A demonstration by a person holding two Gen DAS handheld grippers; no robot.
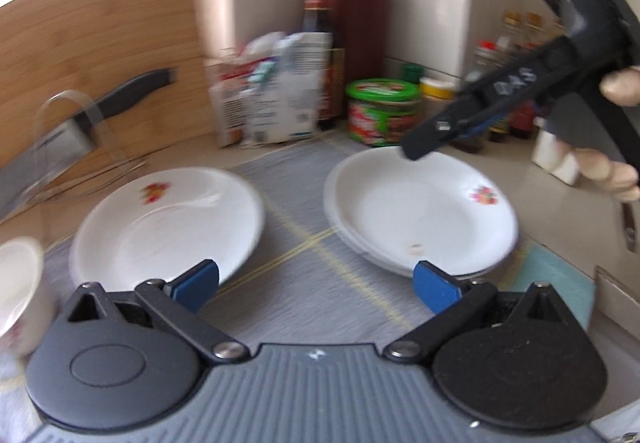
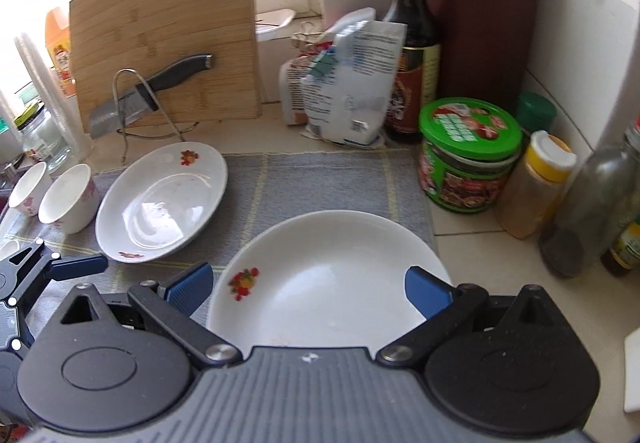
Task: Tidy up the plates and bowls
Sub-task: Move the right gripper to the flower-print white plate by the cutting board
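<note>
Nearest to us in the right wrist view sat a white plate with a small flower print, lying on the grey mat between the blue pads of our right claw, which stood wide apart and gripped nothing. Further left on the mat lay a second plate, and beyond it, at the left edge, two white cups stood side by side.

From the left wrist view, our left claw was likewise spread wide and empty, hovering over the mat between the left plate and the right plates. Only here could we see that the right plate rested on at least one more beneath it, and that the right claw hung over that stack's far rim.

Only the right view showed the cutting board, knife, sauce bottle and green tub sharply on the worktop.
</note>
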